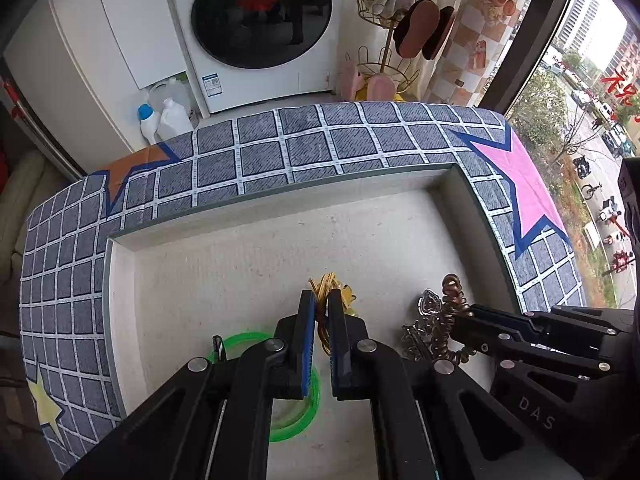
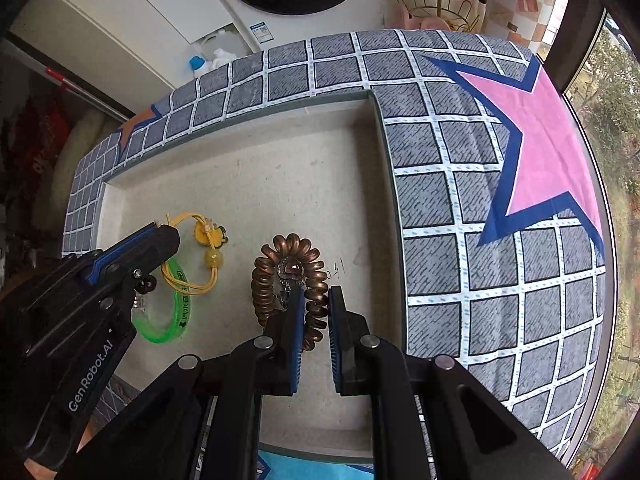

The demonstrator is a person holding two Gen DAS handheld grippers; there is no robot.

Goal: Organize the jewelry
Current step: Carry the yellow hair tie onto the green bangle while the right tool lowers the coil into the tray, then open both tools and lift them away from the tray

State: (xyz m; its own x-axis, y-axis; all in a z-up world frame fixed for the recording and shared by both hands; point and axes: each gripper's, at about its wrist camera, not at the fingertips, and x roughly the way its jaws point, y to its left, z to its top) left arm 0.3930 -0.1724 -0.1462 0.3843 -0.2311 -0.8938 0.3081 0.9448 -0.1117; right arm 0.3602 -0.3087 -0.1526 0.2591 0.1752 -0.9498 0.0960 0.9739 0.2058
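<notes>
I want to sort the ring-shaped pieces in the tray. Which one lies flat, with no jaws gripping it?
The translucent green bangle. It lies flat on the tray floor, while the left jaws pinch the yellow cord bracelet and the right jaws pinch the brown spiral hair tie.

A white front-loading washing machine (image 1: 256,28) stands behind a grid-patterned cloth (image 1: 280,148) with a pink star (image 1: 516,176); detergent bottles (image 1: 168,120) sit beside it.

Grey cloth (image 2: 472,152) checked with white lines, pink star (image 2: 548,160) edged blue; pale beige tray (image 2: 248,176); green bangle (image 2: 176,320); yellow cord (image 2: 192,220); coppery brown coil (image 2: 272,276).
</notes>
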